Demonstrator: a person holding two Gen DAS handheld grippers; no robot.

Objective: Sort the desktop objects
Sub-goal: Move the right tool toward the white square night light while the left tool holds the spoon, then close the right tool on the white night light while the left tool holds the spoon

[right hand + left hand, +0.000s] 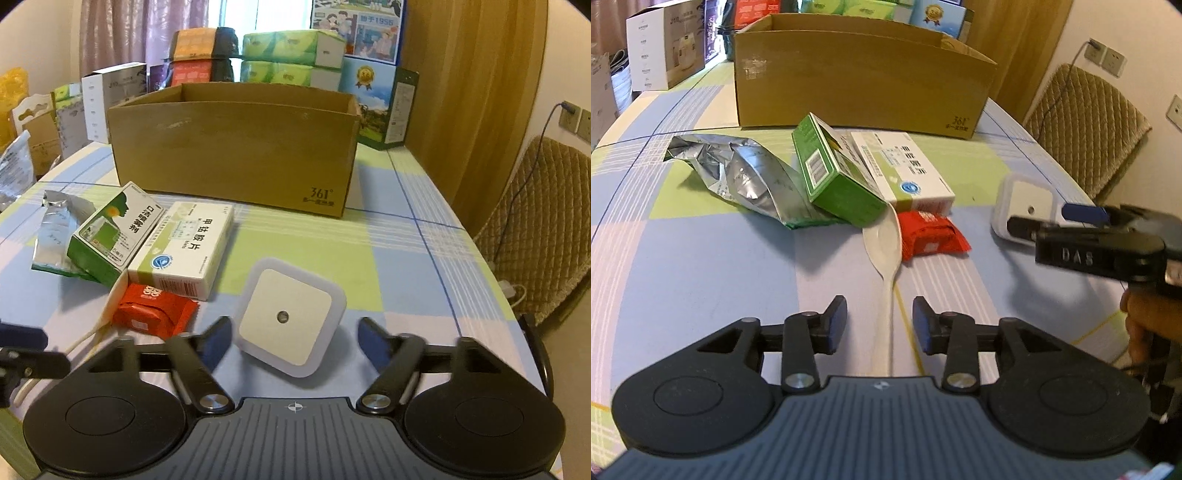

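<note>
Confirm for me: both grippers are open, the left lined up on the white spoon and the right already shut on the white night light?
Not quite. In the right wrist view the right gripper is open, its fingers either side of the white night light. The left gripper is open, on the white spoon.

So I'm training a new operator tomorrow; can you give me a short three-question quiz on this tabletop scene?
1. True or false: the left claw is shut on the white spoon.
2. Which thing lies between the open fingers of the right claw? A) red packet B) white night light C) green box
3. Fill in: the red packet lies in front of the white ____.

Key
1. False: the claw is open, with the spoon handle running between its fingers.
2. B, the night light.
3. Box: the white medicine box.
</note>
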